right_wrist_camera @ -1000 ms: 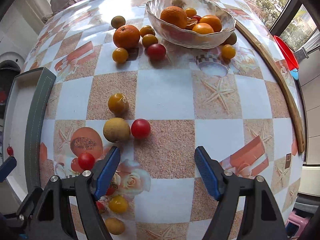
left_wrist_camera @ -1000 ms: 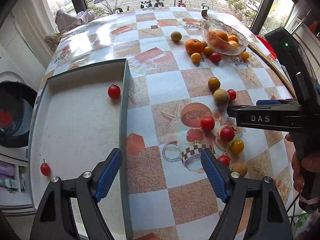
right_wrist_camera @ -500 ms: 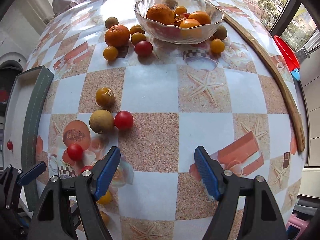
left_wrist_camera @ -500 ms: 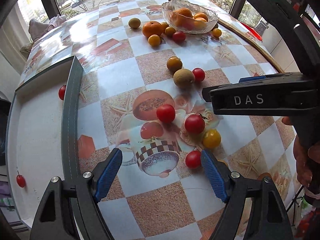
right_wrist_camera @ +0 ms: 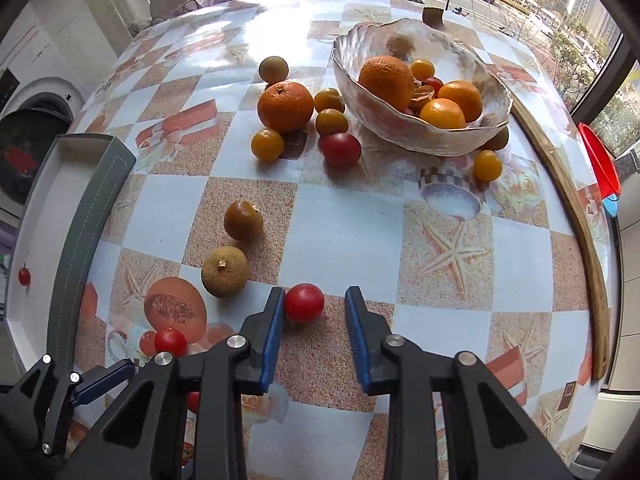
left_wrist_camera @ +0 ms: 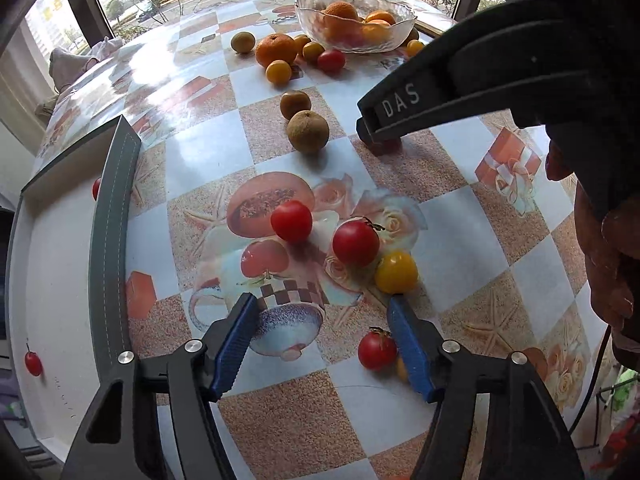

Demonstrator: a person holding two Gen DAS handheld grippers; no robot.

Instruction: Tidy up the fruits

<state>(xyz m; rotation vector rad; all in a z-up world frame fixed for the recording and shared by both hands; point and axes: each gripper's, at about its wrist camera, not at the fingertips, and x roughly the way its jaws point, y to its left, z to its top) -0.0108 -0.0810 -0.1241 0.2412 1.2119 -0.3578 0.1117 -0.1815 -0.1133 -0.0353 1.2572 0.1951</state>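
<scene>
A: R gripper (right_wrist_camera: pixel 314 310)?
B: Fingers released, straddling a red tomato (right_wrist_camera: pixel 304 303) on the counter (right_wrist_camera: pixel 344 236); it touches the left finger.
A: L gripper (left_wrist_camera: pixel 320 322)?
B: Released, nothing between. Center R, clench gently. Tray (right_wrist_camera: pixel 84 216) lies well left.

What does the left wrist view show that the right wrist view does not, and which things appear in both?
Only the left wrist view shows the yellow tomato beside the stemmed red tomato, and the left hand-held gripper open above the printed cloth. Only the right wrist view shows the red tomato between the open fingers of the right hand-held gripper, touching the left one, and the red funnel. Both show the glass bowl of oranges, the brown round fruit and the grey tray.
</scene>
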